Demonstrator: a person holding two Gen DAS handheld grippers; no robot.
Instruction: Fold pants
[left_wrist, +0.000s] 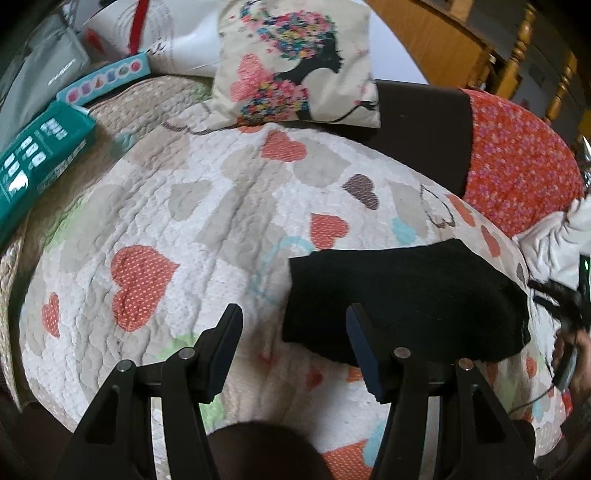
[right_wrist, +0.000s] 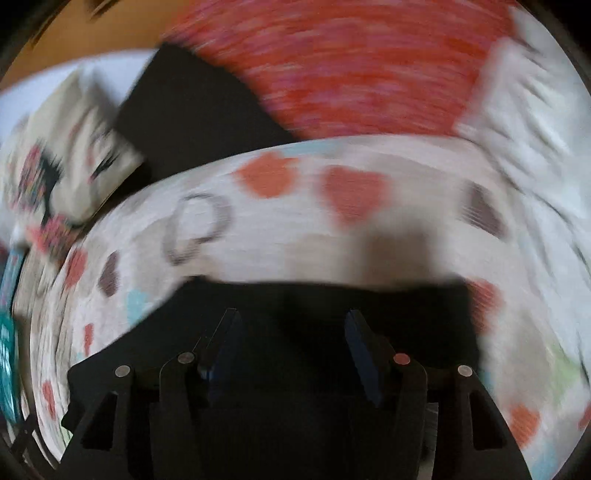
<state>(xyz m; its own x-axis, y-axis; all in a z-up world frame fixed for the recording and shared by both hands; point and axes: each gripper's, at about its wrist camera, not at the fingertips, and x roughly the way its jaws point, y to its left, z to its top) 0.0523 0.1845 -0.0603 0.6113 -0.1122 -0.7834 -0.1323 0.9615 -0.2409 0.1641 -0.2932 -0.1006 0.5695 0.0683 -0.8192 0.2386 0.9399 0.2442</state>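
Note:
The black pants lie folded into a compact rectangle on the heart-patterned quilt. My left gripper is open and empty, hovering over the quilt by the pants' left edge; its right finger overlaps the fabric's near corner. In the blurred right wrist view the pants fill the lower middle. My right gripper is open directly over them, holding nothing.
A patterned cushion rests at the back of the quilt. Teal boxes lie at the left. A red flowered cloth and white fabric lie at the right. A dark surface sits behind the quilt.

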